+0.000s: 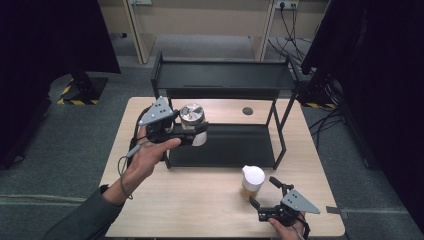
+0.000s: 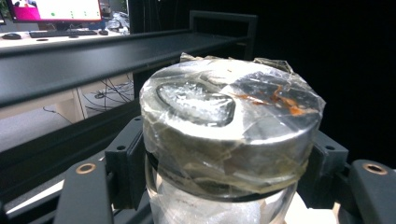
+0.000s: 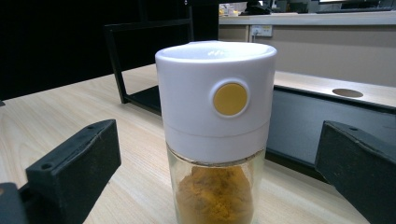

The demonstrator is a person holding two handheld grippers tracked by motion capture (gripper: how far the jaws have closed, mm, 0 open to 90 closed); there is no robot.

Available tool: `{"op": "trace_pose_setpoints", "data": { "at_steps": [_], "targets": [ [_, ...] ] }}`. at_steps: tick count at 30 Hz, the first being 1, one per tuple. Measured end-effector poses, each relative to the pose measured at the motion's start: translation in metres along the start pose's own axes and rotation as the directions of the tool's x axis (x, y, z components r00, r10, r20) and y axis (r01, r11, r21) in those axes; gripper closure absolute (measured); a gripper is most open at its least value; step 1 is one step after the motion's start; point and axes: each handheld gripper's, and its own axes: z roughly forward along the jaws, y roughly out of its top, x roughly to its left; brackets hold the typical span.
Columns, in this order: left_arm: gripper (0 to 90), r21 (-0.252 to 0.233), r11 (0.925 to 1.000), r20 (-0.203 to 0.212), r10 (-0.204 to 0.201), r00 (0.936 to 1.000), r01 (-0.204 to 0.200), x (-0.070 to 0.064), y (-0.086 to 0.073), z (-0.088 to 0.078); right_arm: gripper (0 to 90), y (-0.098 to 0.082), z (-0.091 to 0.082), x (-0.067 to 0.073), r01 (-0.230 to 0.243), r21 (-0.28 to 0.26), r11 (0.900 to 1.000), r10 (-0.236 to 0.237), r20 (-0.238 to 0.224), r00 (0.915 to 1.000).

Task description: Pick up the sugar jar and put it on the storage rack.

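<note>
the left hand-held gripper (image 1: 192, 134) pinches a jar (image 1: 193, 120); its taped lid could slip. the right hand-held gripper (image 1: 264, 192), spread, could tip the spice jar (image 1: 251, 182).

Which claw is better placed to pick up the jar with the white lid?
Probably the right claw: it is open, with the jar between its jaws. The left claw already holds the metal-lidded jar.

— What sort of room am I working in?
— A lab or office, I'd say: black curtains (image 1: 45, 40) at 9 and 3 o'clock, wall sockets (image 1: 286, 5) with cables (image 1: 290, 30) at 1 o'clock, a lit monitor (image 2: 53, 9) beyond.
</note>
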Motion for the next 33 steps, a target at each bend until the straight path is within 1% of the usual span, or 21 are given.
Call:
{"op": "trace_pose_setpoints", "data": {
  "at_steps": [3,4,5,8,11,15,21,22,26,29,31,33],
  "targets": [
    [30.8,-0.004,1.0,-0.005,-0.004,1.0,0.004,0.001,0.009,0.0,0.5,0.0,0.0,0.0,0.0,0.0,1.0,0.0,0.0,1.0],
    [30.9,-0.004,1.0,-0.005,-0.004,1.0,0.004,0.001,0.009,0.0,0.5,0.0,0.0,0.0,-0.001,-0.001,1.0,0.001,0.0,1.0],
    [30.9,-0.004,0.9999,-0.006,-0.011,0.9999,0.011,0.003,0.015,0.0,0.5,0.0,0.0,0.0,0.001,-0.001,1.0,-0.001,0.0,1.0],
    [30.9,-0.007,0.9999,-0.014,-0.007,0.9999,0.007,0.003,0.025,0.0,0.5,0.0,0.0,0.0,0.0,-0.001,1.0,0.0,0.001,1.0],
    [30.9,-0.007,0.9998,-0.015,-0.018,0.9997,0.018,0.005,0.035,0.0,0.5,0.0,0.0,0.0,0.0,-0.001,1.0,0.0,0.001,1.0],
    [30.9,-0.004,0.9999,-0.016,-0.012,0.9998,0.012,0.008,0.048,0.002,0.5,0.0,0.0,0.0,0.001,-0.001,1.0,-0.001,0.0,1.0],
    [30.9,-0.008,0.9998,-0.03,-0.017,0.9994,0.016,0.013,0.064,0.006,0.5,0.0,0.0,0.0,0.001,-0.001,1.0,-0.001,-0.001,1.0],
    [30.9,-0.012,0.9996,-0.034,-0.025,0.9991,0.024,0.014,0.066,0.006,0.5,0.0,0.0,0.0,0.001,0.0,1.0,-0.001,-0.001,1.0],
    [30.9,-0.017,0.9996,-0.049,-0.023,0.9985,0.022,0.017,0.078,0.006,0.5,0.0,0.0,0.0,0.001,-0.001,1.0,-0.001,0.0,1.0],
    [30.9,-0.025,0.9992,-0.061,-0.032,0.9976,0.03,0.019,0.085,0.007,0.5,0.0,0.0,0.0,0.001,-0.001,1.0,-0.001,-0.001,1.0],
    [30.9,-0.019,0.9993,-0.077,-0.032,0.9965,0.031,0.02,0.09,0.008,0.5,0.0,0.0,0.0,0.001,-0.002,1.0,-0.001,-0.001,1.0],
    [30.9,-0.018,0.999,-0.086,-0.042,0.9954,0.041,0.023,0.094,0.011,0.5,0.0,0.0,0.0,0.0,-0.001,1.0,0.0,-0.001,1.0]
  ]
}}
